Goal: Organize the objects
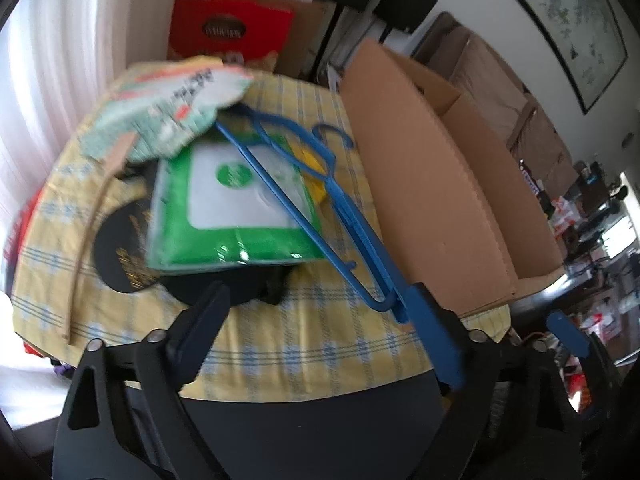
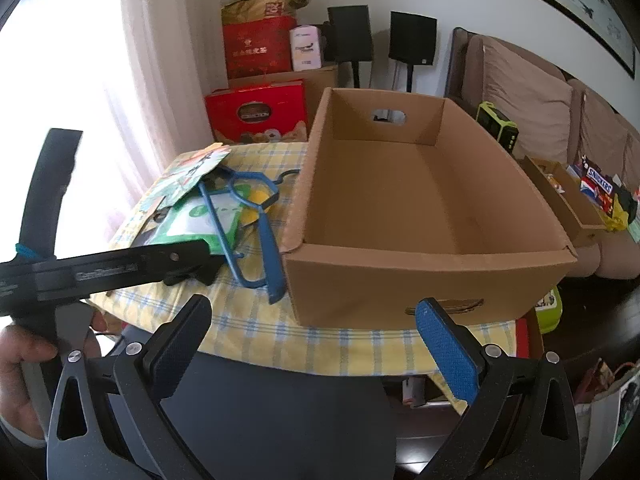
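Note:
A pile lies on the yellow checked tablecloth point(image 1: 320, 352): a green wipes packet point(image 1: 232, 200), a printed paper packet point(image 1: 172, 104) and two blue hangers point(image 1: 312, 216) across them. Black round items point(image 1: 120, 252) sit underneath. My left gripper point(image 1: 316, 316) is open over the pile's near edge, and the hangers' lower end lies against its blue finger point(image 1: 428, 328). The empty cardboard box point(image 2: 420, 200) stands to the right of the pile. My right gripper point(image 2: 312, 324) is open and empty, in front of the box. The blue hangers point(image 2: 256, 232) lean by the box's left wall.
A thin wooden stick point(image 1: 88, 240) lies at the pile's left. Red gift boxes point(image 2: 256, 116) and two black speakers point(image 2: 412, 36) stand behind the table. A sofa point(image 2: 532, 96) and a small snack box point(image 2: 576, 200) are to the right. A person's hand point(image 2: 24, 356) holds the left tool.

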A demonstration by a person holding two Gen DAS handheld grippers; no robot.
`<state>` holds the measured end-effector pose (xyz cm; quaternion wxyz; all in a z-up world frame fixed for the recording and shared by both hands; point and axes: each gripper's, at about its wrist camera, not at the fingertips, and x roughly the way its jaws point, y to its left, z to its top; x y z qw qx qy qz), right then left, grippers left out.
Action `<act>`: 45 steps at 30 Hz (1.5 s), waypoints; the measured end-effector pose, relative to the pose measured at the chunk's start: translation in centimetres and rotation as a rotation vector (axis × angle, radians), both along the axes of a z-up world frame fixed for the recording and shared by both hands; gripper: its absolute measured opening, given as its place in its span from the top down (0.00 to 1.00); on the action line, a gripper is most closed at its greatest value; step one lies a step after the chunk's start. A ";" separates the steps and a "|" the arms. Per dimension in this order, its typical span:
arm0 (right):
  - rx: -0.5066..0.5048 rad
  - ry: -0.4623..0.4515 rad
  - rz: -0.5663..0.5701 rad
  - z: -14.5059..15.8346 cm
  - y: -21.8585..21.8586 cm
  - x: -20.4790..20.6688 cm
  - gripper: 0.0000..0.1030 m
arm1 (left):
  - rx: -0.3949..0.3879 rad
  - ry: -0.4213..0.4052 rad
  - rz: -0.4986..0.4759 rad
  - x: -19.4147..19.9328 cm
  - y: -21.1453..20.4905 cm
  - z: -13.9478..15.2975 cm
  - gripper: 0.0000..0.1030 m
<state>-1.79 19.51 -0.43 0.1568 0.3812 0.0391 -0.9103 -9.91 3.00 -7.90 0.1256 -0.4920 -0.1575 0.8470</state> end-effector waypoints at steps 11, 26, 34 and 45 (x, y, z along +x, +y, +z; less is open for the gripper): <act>-0.021 -0.018 -0.019 -0.5 1.1 -0.6 0.01 | 0.044 -0.105 -0.021 -2.1 2.4 -2.8 0.63; -0.035 -0.023 0.011 -0.6 1.3 -0.7 0.01 | 0.126 -0.054 -0.032 -0.2 0.3 -1.0 0.86; -0.084 -0.043 0.090 0.3 -0.3 -0.8 0.06 | 0.132 -0.022 -0.039 2.6 -2.5 0.7 0.88; -0.134 -0.164 0.210 -2.0 -5.1 -0.9 0.40 | 0.135 -0.026 -0.057 4.7 -5.6 0.7 0.90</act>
